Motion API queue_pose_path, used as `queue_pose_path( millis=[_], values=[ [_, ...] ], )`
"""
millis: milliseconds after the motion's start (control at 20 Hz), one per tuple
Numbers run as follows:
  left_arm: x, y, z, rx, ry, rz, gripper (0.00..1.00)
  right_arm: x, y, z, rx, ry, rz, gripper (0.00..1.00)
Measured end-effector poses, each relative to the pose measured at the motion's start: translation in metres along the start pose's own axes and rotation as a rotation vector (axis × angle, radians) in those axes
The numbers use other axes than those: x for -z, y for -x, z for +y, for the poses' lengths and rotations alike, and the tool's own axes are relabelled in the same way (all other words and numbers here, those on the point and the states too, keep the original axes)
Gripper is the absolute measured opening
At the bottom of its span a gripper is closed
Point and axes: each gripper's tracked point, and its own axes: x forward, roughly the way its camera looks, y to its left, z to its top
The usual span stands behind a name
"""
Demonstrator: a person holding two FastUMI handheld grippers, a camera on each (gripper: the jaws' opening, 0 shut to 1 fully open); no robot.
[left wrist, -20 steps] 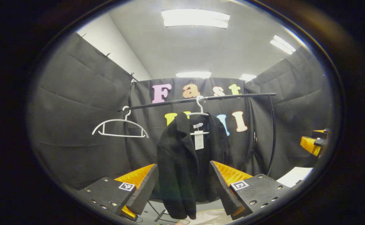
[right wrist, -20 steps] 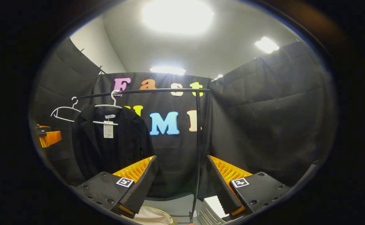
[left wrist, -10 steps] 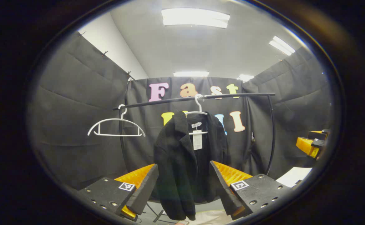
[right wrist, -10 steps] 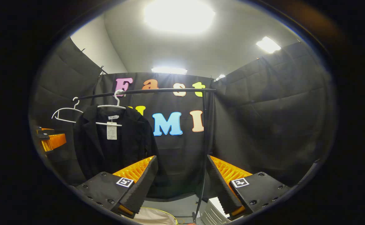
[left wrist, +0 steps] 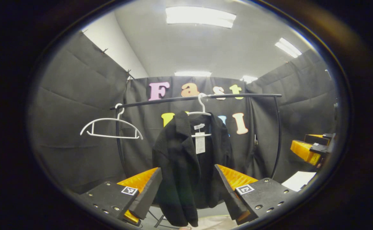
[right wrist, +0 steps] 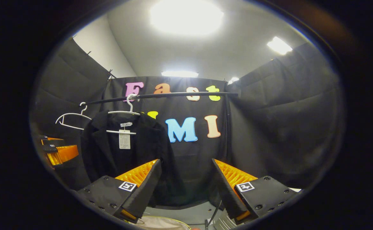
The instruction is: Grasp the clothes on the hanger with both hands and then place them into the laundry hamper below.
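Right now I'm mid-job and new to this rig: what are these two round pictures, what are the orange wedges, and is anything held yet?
Each picture comes from a camera riding on a hand-held two-finger gripper. The orange wedges at the bottom are that gripper's own fingers: left gripper, right gripper. Both are open and hold nothing. Ahead, a black jacket hangs on a white hanger from the rail, beside an empty hanger. A pale rim low in the right gripper view is probably the hamper.
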Motion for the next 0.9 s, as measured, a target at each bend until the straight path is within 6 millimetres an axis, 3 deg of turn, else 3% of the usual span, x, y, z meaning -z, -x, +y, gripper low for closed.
queue_pose_path(
  millis=[600, 900],
  values=[
    [0.009, -0.075, -0.018, -0.138, -0.043, 0.022, 0.95, 0.015, -0.114, 0.05, -0.249, -0.085, 0.032, 0.96],
    [0.02, -0.112, -0.02, -0.216, -0.026, 0.03, 0.96, 0.022, -0.152, 0.079, -0.386, -0.084, 0.029, 0.96]
  ],
)
